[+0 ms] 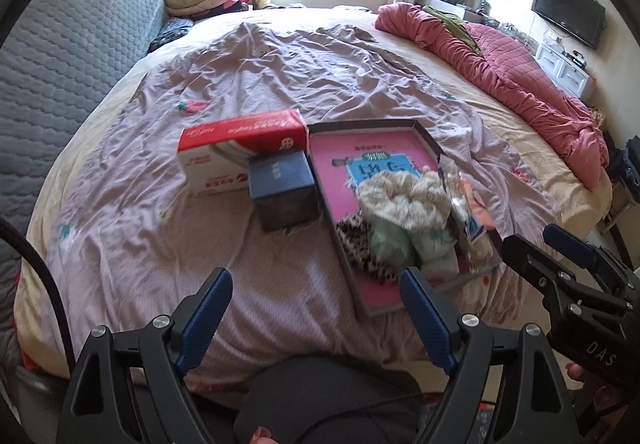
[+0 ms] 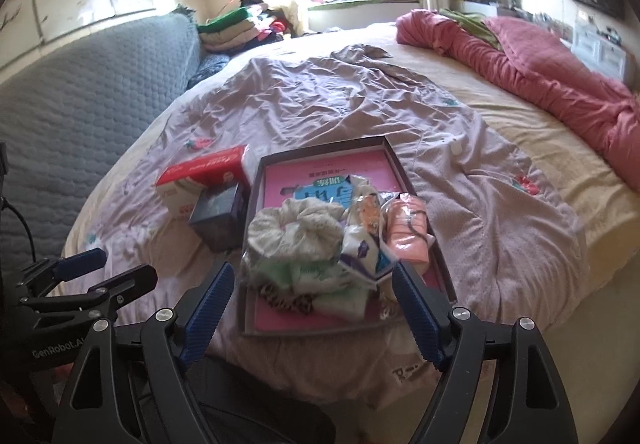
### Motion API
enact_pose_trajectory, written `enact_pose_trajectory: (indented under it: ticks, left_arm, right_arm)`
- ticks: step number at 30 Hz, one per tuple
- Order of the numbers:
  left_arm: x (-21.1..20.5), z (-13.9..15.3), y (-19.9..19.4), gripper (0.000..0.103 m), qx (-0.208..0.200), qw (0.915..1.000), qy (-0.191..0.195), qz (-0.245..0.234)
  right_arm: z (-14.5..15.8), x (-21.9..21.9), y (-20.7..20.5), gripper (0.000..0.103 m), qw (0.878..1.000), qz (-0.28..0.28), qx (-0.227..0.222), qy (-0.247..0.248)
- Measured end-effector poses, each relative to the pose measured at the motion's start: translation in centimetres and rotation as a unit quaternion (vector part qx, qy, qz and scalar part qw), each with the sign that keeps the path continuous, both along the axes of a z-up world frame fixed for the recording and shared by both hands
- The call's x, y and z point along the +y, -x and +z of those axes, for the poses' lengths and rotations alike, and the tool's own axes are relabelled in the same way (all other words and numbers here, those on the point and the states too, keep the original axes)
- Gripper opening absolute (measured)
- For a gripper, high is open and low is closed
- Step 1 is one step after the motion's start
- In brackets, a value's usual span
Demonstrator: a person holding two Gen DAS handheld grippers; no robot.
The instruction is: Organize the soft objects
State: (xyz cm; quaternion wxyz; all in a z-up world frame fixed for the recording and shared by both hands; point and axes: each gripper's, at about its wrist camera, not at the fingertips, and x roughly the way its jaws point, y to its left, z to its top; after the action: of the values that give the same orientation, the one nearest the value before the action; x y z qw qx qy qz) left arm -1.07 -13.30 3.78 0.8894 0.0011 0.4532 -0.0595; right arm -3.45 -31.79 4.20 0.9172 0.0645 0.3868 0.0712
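A shallow pink-lined box tray lies on the bed and holds a pile of soft things: a cream scrunchie, green cloth, a leopard-print piece, plastic-wrapped packets and a pink packet. My left gripper is open and empty, just before the tray's near left corner. My right gripper is open and empty, with the pile between its fingertips' line of sight, apart from it.
A red and white tissue box and a dark blue box stand left of the tray. A rumpled pink quilt lies at the right. A grey padded headboard is on the left.
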Motion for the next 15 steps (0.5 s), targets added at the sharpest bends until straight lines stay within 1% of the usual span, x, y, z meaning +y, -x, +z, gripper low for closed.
enact_pose_trajectory:
  ticks: [3,6,9,12,15]
  left_arm:
    - [0.2,-0.1,1.7,0.085,-0.007,0.9999,-0.004,0.011]
    - [0.4,-0.3,2.7,0.085,0.001,0.9998,0.001,0.018]
    - [1.0,-0.2,3.4,0.085,0.001,0.9996,0.007,0.027]
    - [1.6,-0.1,3.9,0.085,0.001,0.9992,0.011,0.039]
    - [2.0,-0.1,4.2,0.085,0.004,0.9989,0.006,0.046]
  right_arm:
    - [0.1,0.8,1.4,0.083,1.000,0.004,-0.009,0.013]
    - [0.3,1.2,2.0,0.083,1.000,0.000,-0.007,0.018]
    - [0.7,1.4,2.8,0.083,1.000,-0.006,-0.015,0.016]
    - [0.8,1.7,3.2,0.083,1.000,-0.006,-0.011,0.023]
    - [0.8,2.0,3.7,0.083,1.000,0.000,-0.006,0.028]
